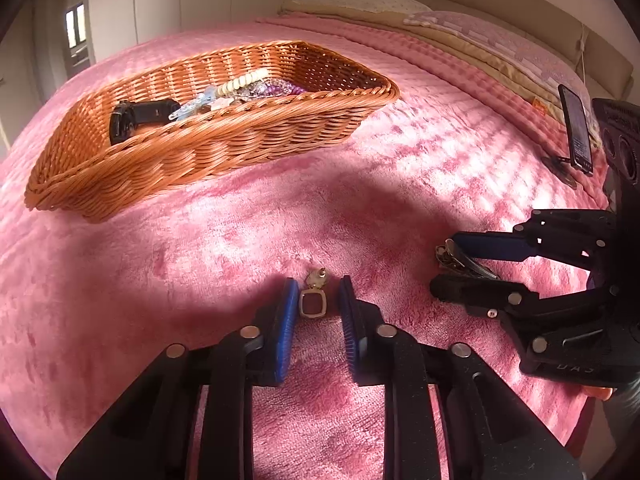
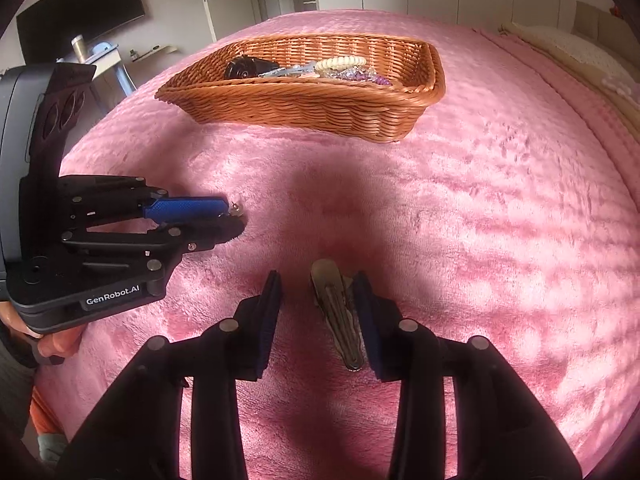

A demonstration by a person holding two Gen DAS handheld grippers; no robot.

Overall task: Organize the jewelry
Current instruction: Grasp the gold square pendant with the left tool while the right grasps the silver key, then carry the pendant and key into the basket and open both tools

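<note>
Your left tongs (image 1: 318,300) sit low on the pink bed cover (image 1: 400,184) with the jaws parted around a small earring (image 1: 313,303), a gold frame with a dark red stone. The pads stand just beside it on either side and do not yet pinch it, so nothing is held. Straddling it this way makes sense: the earring lies flat in soft pile, and a close from both sides is your best chance of lifting it.

Your right tongs (image 2: 318,300) are likewise open on the cover, around a long metal hair clip (image 2: 338,312). The clip lies lengthwise between the fingers, close against the right one and well clear of the left, so it is off-centre in the gap. It looks ungripped; I'd judge a close would push it sideways before it seats.

The wicker basket (image 1: 240,152) sits on the far side of the bed, to the left in the left wrist view. It already holds a black watch (image 1: 132,118), a cream bead bracelet (image 1: 244,80) and purple beads (image 1: 286,89), so it is evidently the collecting place. Both remaining pieces lie near you, well apart from it.
</note>
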